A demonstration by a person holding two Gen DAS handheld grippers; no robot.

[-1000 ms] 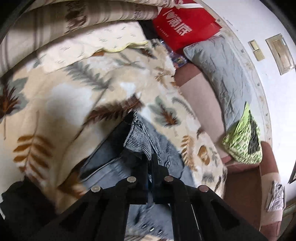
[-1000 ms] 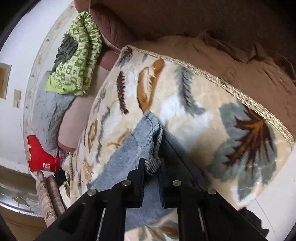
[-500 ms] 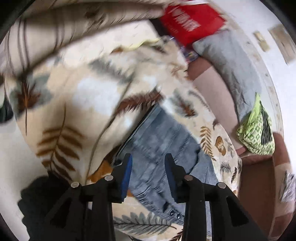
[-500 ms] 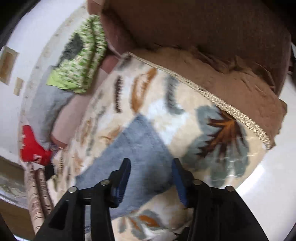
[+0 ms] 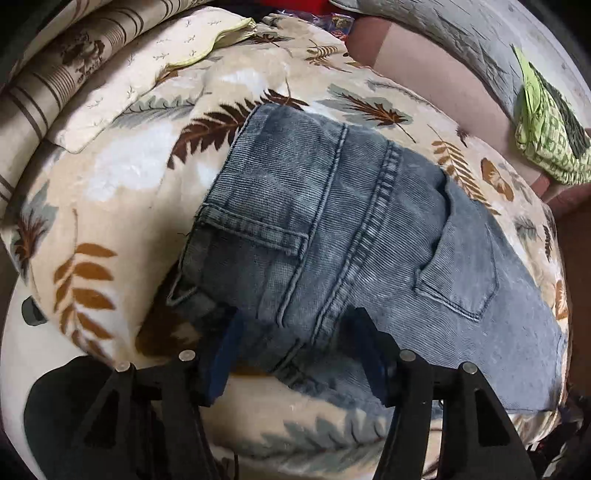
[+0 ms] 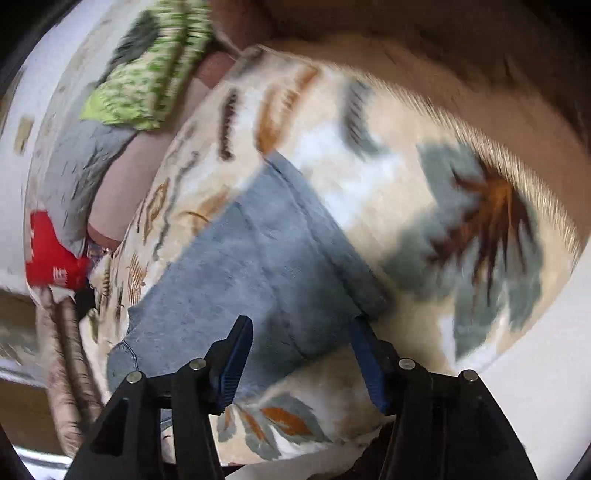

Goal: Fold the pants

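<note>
Grey-blue jeans (image 5: pixel 332 229) lie folded flat on a cream leaf-print blanket (image 5: pixel 122 173), seat side up with both back pockets showing. My left gripper (image 5: pixel 295 354) is open and empty, hovering just above the near edge of the jeans. In the right wrist view the jeans (image 6: pixel 240 266) lie on the same blanket (image 6: pixel 424 192), blurred by motion. My right gripper (image 6: pixel 301 362) is open and empty over their near end.
A striped rolled blanket (image 5: pixel 48 74) and a cream pillow (image 5: pixel 147 70) lie at the far left. A grey cushion (image 5: pixel 461 33) and a green patterned cloth (image 5: pixel 546 140) rest on the brown sofa (image 6: pixel 443 55). A red bag (image 6: pixel 48 254) sits beyond.
Both grippers were shut on the jeans one second ago. They have opened, let go and pulled back. The jeans now lie flat on the blanket.
</note>
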